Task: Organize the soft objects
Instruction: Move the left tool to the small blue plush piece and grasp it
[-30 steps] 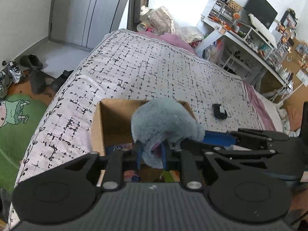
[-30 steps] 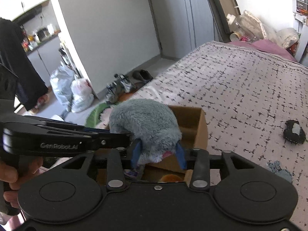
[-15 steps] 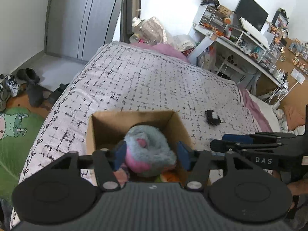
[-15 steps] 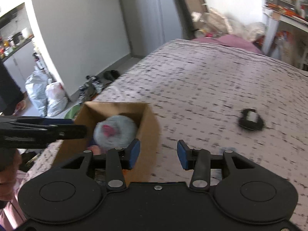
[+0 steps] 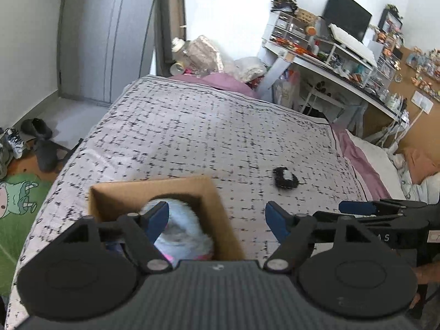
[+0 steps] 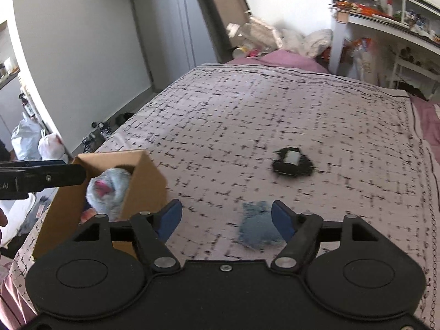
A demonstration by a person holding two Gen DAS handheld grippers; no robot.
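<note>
A grey-blue plush toy with a pink patch lies inside an open cardboard box on the bed; it also shows in the right wrist view, in the box. My left gripper is open and empty above the box's right wall. My right gripper is open and empty over the bedspread, just above a small blue cloth. A black soft object with a white patch lies farther out on the bed; it also shows in the left wrist view.
The bed has a black-and-white patterned cover with a pink sheet at its far and right edges. A cluttered desk stands at the right. Shoes and a green mat lie on the floor at the left.
Both grippers let go of the plush toy, which dropped into the box. Both opened wide. The right gripper swung right, over the blue cloth.
</note>
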